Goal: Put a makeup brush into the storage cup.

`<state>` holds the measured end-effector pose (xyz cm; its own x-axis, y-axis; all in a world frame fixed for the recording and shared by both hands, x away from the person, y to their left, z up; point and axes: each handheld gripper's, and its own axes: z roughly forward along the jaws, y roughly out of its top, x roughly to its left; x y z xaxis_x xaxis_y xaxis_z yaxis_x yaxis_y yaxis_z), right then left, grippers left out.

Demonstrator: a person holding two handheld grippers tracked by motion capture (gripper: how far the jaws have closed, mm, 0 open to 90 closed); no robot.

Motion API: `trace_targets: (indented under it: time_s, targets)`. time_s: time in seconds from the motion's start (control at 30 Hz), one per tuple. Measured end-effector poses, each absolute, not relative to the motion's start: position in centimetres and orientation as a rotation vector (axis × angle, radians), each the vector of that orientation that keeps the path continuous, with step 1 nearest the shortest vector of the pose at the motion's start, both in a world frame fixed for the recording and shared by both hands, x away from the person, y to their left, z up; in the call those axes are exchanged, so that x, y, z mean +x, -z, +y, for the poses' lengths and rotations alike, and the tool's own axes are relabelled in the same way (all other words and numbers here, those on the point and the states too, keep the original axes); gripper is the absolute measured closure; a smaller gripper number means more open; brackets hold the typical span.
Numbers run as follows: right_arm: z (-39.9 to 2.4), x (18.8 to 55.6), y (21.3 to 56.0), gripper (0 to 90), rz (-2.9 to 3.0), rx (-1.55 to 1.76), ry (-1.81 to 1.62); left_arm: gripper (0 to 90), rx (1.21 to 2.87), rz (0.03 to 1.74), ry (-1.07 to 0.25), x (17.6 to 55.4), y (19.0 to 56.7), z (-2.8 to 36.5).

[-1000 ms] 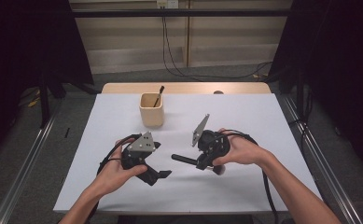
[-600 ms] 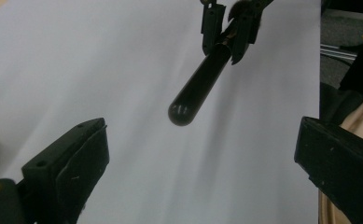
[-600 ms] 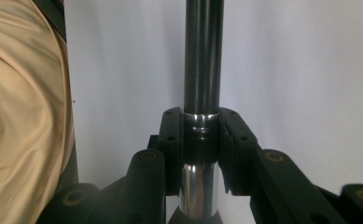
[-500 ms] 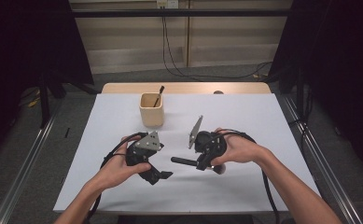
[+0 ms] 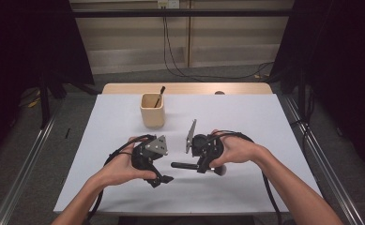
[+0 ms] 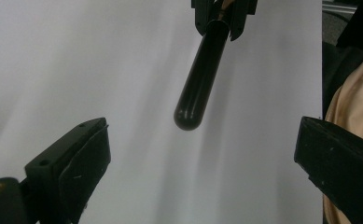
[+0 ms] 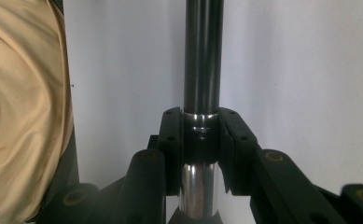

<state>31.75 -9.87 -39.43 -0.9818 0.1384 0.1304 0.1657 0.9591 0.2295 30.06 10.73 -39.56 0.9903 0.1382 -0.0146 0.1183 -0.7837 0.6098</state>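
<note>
A makeup brush (image 5: 182, 165) with a black handle lies level just above the white table, its pale bristle end (image 5: 220, 171) to the right. My right gripper (image 5: 202, 166) is shut on the brush (image 7: 203, 56) at its shiny metal collar, and both pads (image 7: 172, 140) press on it. The left gripper (image 5: 163, 179) sits left of the handle's tip, open. In the left gripper view the rounded handle end (image 6: 188, 116) hangs ahead of the wide-apart jaws without touching them.
A wooden cup (image 5: 152, 110) stands at the back centre of the table with another brush (image 5: 160, 96) leaning in it. The white table cover (image 5: 264, 122) runs to a wooden edge at the back. Cables trail from both grippers.
The right gripper has rolled a little, so its grey plate now stands nearly edge-on. Both hands have drifted slightly toward each other. The grip on the brush is unchanged.
</note>
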Motion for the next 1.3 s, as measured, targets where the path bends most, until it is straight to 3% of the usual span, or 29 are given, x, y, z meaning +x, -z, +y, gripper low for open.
trace_targets:
  time_s: [0.4,0.83,1.0,1.3]
  targets:
    - [-9.0,31.5,39.6,72.9,-2.991,-0.209,0.371,9.2,2.513,0.218,-0.011,30.4,40.2,10.1]
    - [-8.8,31.6,39.7,72.9,-2.988,-0.191,0.384,7.1,2.544,0.193,0.075,31.1,40.7,9.6]
    - [-8.6,31.6,39.8,72.9,-2.988,-0.18,0.395,19.6,2.55,0.201,0.038,31.2,40.8,9.7]
    - [-8.5,31.5,39.9,72.8,-2.991,-0.18,0.408,42.9,2.528,0.176,0.086,31.4,40.8,9.7]
